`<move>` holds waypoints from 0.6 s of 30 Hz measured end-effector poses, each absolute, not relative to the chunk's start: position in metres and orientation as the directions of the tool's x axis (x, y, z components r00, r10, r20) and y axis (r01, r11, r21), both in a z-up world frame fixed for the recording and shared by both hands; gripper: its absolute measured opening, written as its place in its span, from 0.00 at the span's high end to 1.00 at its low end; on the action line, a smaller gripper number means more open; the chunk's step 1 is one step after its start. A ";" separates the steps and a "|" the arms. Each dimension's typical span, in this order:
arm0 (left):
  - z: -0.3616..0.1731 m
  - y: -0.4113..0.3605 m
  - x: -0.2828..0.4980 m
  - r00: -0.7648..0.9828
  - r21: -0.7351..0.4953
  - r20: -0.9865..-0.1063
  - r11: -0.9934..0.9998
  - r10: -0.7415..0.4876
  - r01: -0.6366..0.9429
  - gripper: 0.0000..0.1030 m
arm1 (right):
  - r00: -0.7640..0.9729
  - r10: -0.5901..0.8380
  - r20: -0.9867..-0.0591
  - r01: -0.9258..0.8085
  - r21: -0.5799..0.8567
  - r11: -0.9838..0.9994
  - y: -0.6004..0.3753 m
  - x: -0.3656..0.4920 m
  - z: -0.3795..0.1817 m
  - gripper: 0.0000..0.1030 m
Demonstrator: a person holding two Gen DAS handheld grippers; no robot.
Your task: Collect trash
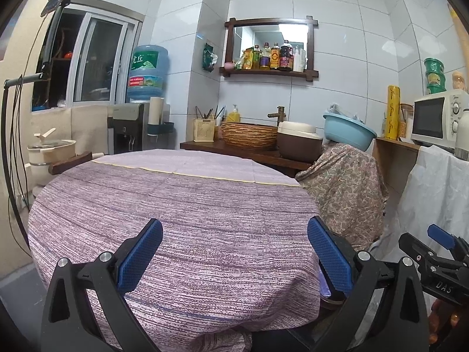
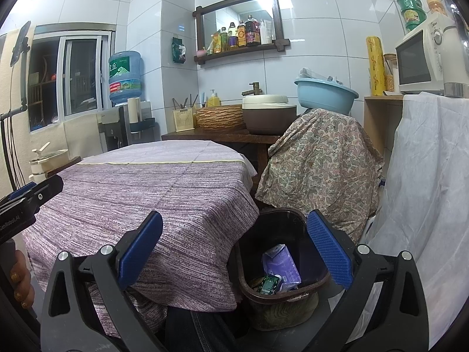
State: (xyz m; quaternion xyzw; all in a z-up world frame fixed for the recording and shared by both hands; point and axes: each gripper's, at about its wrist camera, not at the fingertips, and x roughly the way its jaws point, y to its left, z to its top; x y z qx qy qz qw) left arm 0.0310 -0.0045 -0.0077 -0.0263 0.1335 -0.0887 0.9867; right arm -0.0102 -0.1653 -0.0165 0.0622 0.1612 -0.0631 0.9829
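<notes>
As far as both views show, the left gripper hangs wide open over a bare tablecloth; the right gripper, released and empty, hovers above the bin holding wrappers, so collecting looks done

right tongs: blue pads spread wide, holding nothing | dark bin below, beside the purple-clothed surface | inside bin: purple wrapper, green packet
</notes>
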 end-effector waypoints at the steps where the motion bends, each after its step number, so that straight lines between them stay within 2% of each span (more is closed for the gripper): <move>1: -0.007 -0.005 0.031 0.949 -0.074 -0.258 0.983 -0.179 0.165 0.05 | 0.940 -0.104 -0.325 0.144 0.102 0.984 -0.165 -0.010 -0.017 0.06; 18: -0.008 -0.007 0.033 0.948 -0.074 -0.266 0.984 -0.176 0.162 0.05 | 0.939 -0.100 -0.328 0.140 0.103 0.985 -0.164 -0.011 -0.017 0.06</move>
